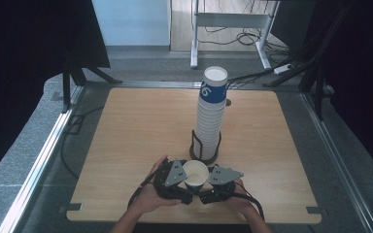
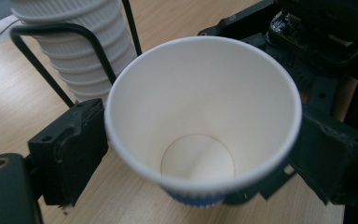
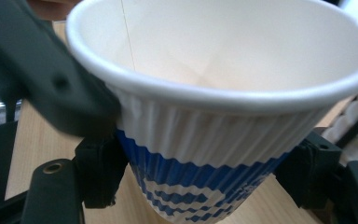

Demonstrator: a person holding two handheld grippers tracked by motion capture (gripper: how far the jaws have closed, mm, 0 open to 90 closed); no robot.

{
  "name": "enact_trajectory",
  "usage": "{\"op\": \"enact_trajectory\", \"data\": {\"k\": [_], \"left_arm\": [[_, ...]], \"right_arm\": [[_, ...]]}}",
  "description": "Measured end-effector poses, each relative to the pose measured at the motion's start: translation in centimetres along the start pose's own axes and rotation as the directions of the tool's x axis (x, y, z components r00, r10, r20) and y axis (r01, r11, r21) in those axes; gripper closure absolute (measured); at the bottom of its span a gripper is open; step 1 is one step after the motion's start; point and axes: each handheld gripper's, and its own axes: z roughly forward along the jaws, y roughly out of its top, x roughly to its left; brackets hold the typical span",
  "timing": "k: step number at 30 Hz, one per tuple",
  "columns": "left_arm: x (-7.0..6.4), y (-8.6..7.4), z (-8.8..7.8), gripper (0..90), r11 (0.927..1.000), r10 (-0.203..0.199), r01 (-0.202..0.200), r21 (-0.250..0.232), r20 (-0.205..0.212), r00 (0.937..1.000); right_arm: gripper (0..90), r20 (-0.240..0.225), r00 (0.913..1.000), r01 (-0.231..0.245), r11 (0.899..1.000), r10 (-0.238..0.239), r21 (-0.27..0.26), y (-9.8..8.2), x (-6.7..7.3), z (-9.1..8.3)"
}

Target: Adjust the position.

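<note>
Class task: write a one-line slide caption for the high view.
Two hand-held tools flank an empty paper cup at the table's near edge, before a tall cup stack.

One readable mark: a white numeral on the top cup.

In the high view, upper centre, the top cup (image 1: 214,86) of the tall cup stack (image 1: 210,124) has a blue band bearing a white "6". Nothing else is legible.

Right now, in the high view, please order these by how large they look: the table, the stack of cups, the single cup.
1. table, by far the largest.
2. stack of cups, tall and narrow.
3. single cup, smallest, between the two grippers.
</note>
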Motion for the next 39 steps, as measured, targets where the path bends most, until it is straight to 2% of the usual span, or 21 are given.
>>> {"op": "enact_trajectory", "data": {"k": [4,8,13,20,22,27,32,39], "left_arm": [[0.6,0.1,-0.7,8.7,0.9973,-0.045,0.046,-0.057,0.029,0.9986],[1.2,0.1,-1.5,8.8,0.988,-0.089,0.095,-0.122,0.055,0.9945],[2.1,-0.1,-2.2,9.1,0.9793,-0.122,0.127,-0.157,0.04,0.9917],[3.0,-0.6,-2.2,10.2,0.9776,-0.158,0.155,-0.142,-0.009,0.9874],[3.1,-0.7,-2.0,10.5,0.9792,-0.167,0.161,-0.123,-0.04,0.9851],[3.0,-0.7,-1.8,10.6,0.9833,-0.158,0.15,-0.103,-0.069,0.9851],[3.0,-0.7,-1.7,10.7,0.985,-0.154,0.148,-0.089,-0.073,0.9854],[3.1,-0.9,-1.4,11.2,0.9884,-0.145,0.14,-0.059,-0.102,0.9841]], "right_arm": [[26.0,0.019,0.9995,-0.025,1.0,0.025,-0.018,-0.1,-0.7,-0.7],[26.0,0.037,0.9985,-0.039,0.999,0.04,-0.031,-0.2,-1.2,-1.3],[26.1,0.053,0.9973,-0.048,0.998,0.051,-0.051,-0.1,-1.5,-1.8],[26.1,0.068,0.9963,-0.049,0.997,0.053,-0.059,-0.1,-1.7,-2.3],[26.1,0.072,0.9955,-0.056,0.995,0.061,-0.077,-0.1,-1.9,-2.6],[26.2,0.08,0.9948,-0.055,0.993,0.063,-0.102,-0.1,-2.1,-3.2],[26.2,0.092,0.9931,-0.062,0.991,0.074,-0.122,0.0,-2.5,-3.9],[26.3,0.117,0.9895,-0.067,0.986,0.085,-0.152,0.0,-3.0,-5.1]]}}
